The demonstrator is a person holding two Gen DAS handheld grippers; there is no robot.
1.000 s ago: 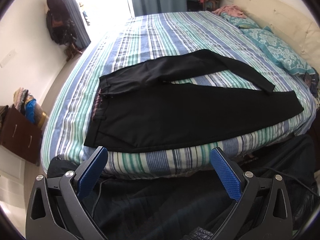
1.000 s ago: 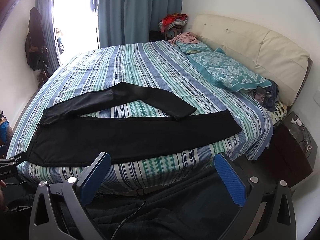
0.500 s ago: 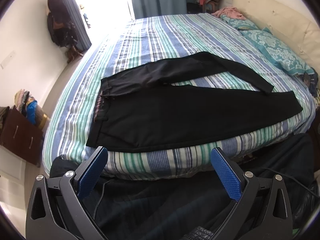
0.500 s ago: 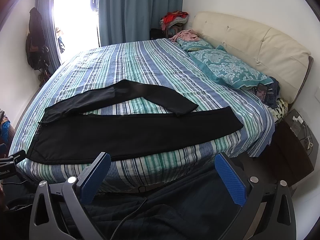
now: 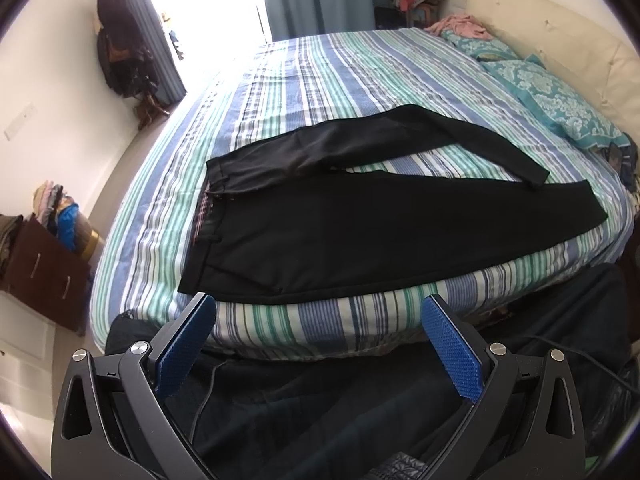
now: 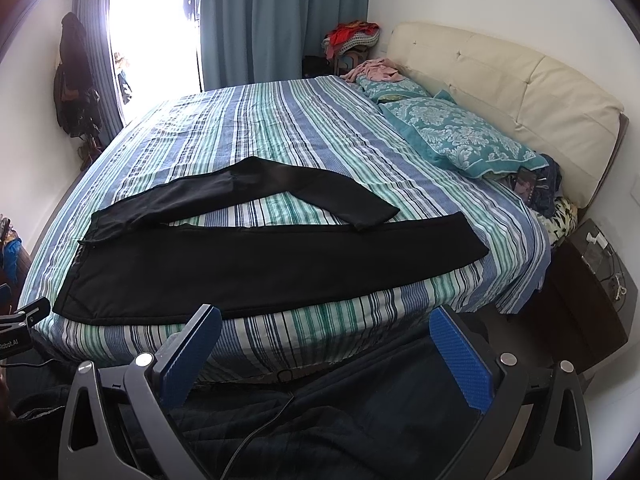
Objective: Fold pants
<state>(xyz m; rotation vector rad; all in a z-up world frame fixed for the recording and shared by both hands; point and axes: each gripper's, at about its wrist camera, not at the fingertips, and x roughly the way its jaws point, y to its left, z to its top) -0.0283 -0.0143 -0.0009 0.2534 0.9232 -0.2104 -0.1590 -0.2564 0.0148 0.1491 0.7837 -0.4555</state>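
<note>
Left wrist view first: my left gripper (image 5: 318,312) has its blue pads spread wide apart with nothing between them, and compared with a second ago the bed sits a touch lower and closer in this view, so I've crept forward a little. The black pants (image 5: 360,232) lie flat on the striped bedspread (image 5: 320,80) just ahead of the fingertips, waistband off to the tool's left, legs running out to the right. The near leg lies straight along the bed edge; the far leg angles away beyond it, its hem touching the near leg's end. The pants themselves haven't shifted.

On the right wrist view, my right gripper (image 6: 324,320) is likewise wide apart and gripping nothing, hanging short of the bed edge. The black pants (image 6: 280,268) stretch across in front of it, and the view has barely changed from half a second ago. Far ahead and to the right are teal patterned pillows (image 6: 460,136) against a cream headboard (image 6: 520,80). A dark quilted fabric (image 6: 320,420) lies directly beneath both tools. At the left edge of this view I can see part of the other gripper's body.

No containers that I can make out with contents.
</note>
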